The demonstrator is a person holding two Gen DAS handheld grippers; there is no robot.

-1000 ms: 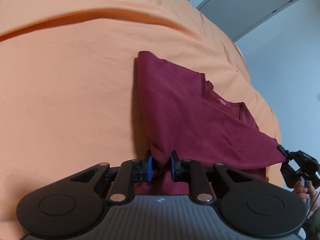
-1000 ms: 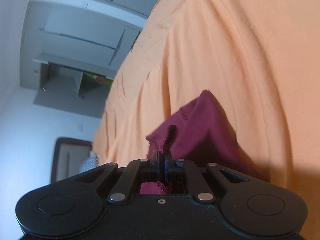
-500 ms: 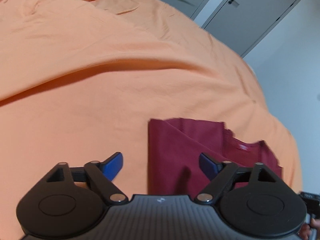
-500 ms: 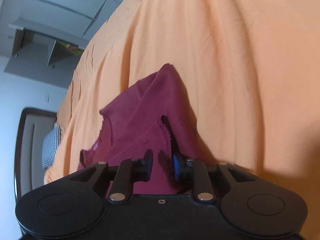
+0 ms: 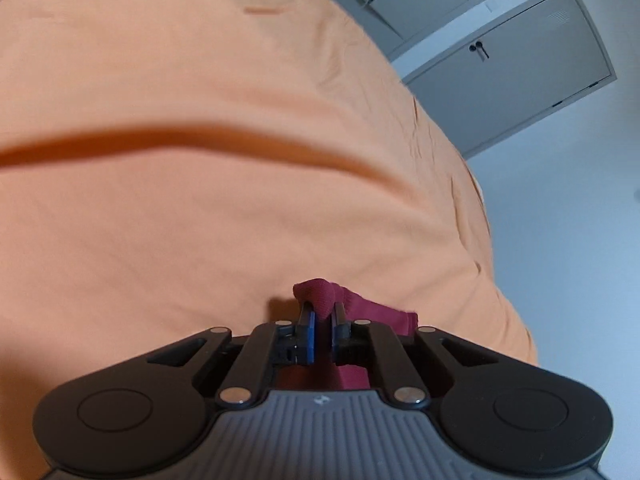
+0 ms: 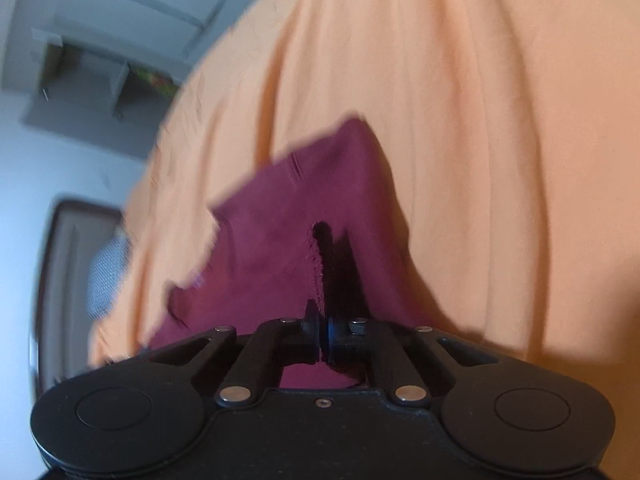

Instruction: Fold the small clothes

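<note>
A small maroon garment lies spread on the orange bedsheet, its frayed hem running toward me in the right wrist view. My right gripper is closing tight on that hem, pads pressed together on the cloth. In the left wrist view only a bunched fold of the maroon garment shows, just past the fingers. My left gripper is closing on that fold, which bulges up between the blue pads. The rest of the garment is hidden under the left gripper's body.
The orange bedsheet has a long crease across it and drops off at the right edge. Grey cabinet doors stand beyond. In the right wrist view a dark headboard, a checkered pillow and shelves lie at the left.
The left gripper let go of the garment, opened wide, moved along it and shut on a fold at its edge. The right gripper opened slightly and shut again on the hem.
</note>
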